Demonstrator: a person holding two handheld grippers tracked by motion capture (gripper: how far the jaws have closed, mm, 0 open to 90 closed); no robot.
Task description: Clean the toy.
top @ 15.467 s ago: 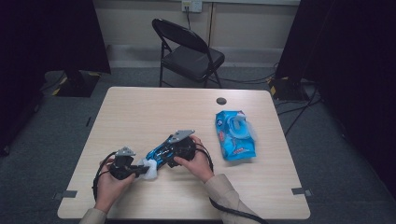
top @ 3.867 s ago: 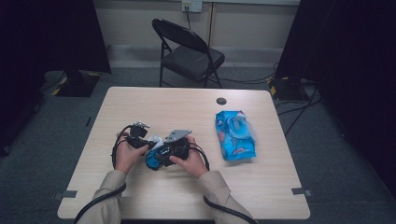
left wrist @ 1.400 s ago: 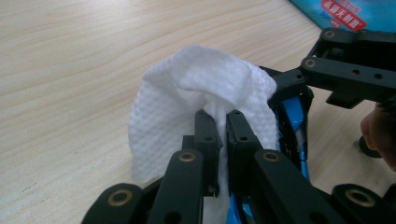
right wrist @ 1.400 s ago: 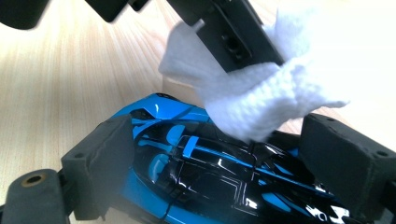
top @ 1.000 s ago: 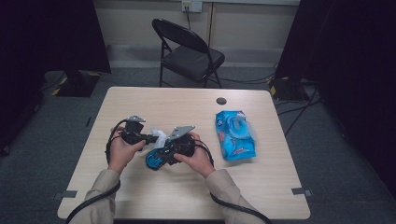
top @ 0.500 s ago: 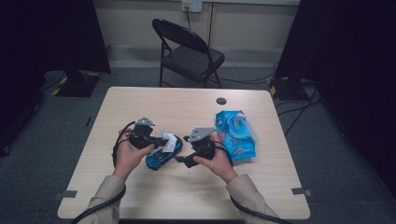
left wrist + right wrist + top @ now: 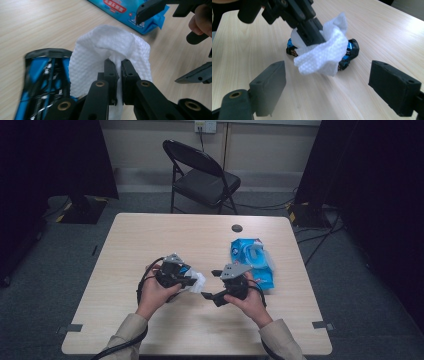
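Note:
My left gripper (image 7: 119,62) is shut on a white wet wipe (image 7: 110,47), which bunches around its jaws. Just under the wipe a blue and black object (image 7: 45,75) lies on the table. In the right gripper view the left gripper (image 7: 317,37) presses the wipe (image 7: 324,55) down over this object (image 7: 350,50). My right gripper (image 7: 332,85) stands open and empty a little way off, facing them. From above, the left gripper (image 7: 192,282) and the wipe (image 7: 198,281) sit left of the right gripper (image 7: 210,284). A blue wipes pack (image 7: 252,260) lies beside the right hand.
The wooden table (image 7: 150,235) has a small dark round disc (image 7: 237,228) near its far edge. A black folding chair (image 7: 202,175) stands behind the table. Cables trail from both grippers toward the near edge.
The right gripper has drawn away to the right, off the blue and black object and toward the wipes pack. The left gripper has shifted right with the wipe.

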